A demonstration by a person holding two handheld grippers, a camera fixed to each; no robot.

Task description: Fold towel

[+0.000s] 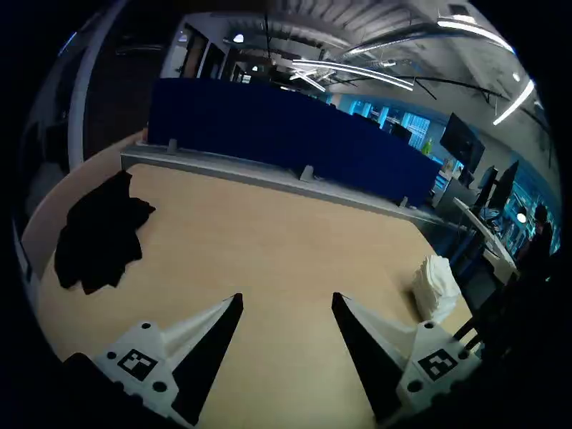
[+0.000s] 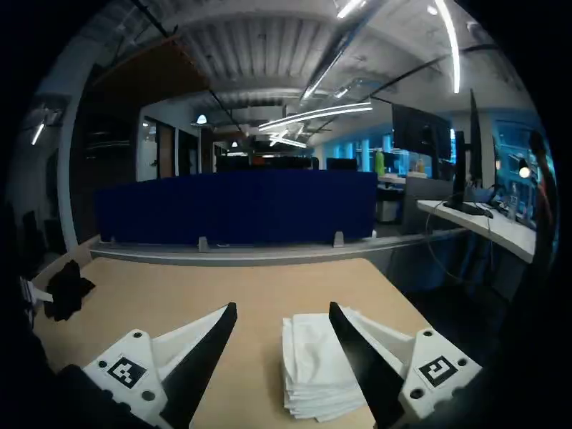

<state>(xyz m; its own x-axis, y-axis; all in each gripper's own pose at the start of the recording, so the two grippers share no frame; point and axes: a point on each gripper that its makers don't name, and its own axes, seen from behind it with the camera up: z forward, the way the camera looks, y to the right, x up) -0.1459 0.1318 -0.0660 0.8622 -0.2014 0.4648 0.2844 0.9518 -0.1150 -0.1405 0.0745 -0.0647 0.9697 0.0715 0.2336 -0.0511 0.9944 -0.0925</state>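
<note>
Both tools hover empty above a pale wooden bench (image 1: 286, 229), with the folding not yet begun. The left tool (image 1: 286, 295) has its fingers spread wide and nothing between them, and the right tool (image 2: 282, 304) is spread the same way and is equally empty.

In the left gripper view, a black towel (image 1: 100, 239) lies crumpled in a heap near the bench's far left edge, well apart from either tool. A stack of white towels (image 2: 307, 357), neatly folded, sits just below and ahead of the right tool, near the bench's right edge. A blue partition (image 1: 286, 132) runs along the back.

I take the black heap to be the piece still to fold and the white stack to be finished work, though I can't be sure. On that reading, the step in hand is the reach. I would bring the left tool low across the bare wood towards the heap and look for a corner or hem rather than a bunched middle. I would close on a single layer, so the cloth can be drawn out flat on the open centre of the bench. The right tool should swing clear of the stack so it is not knocked, then take a second corner.
</note>
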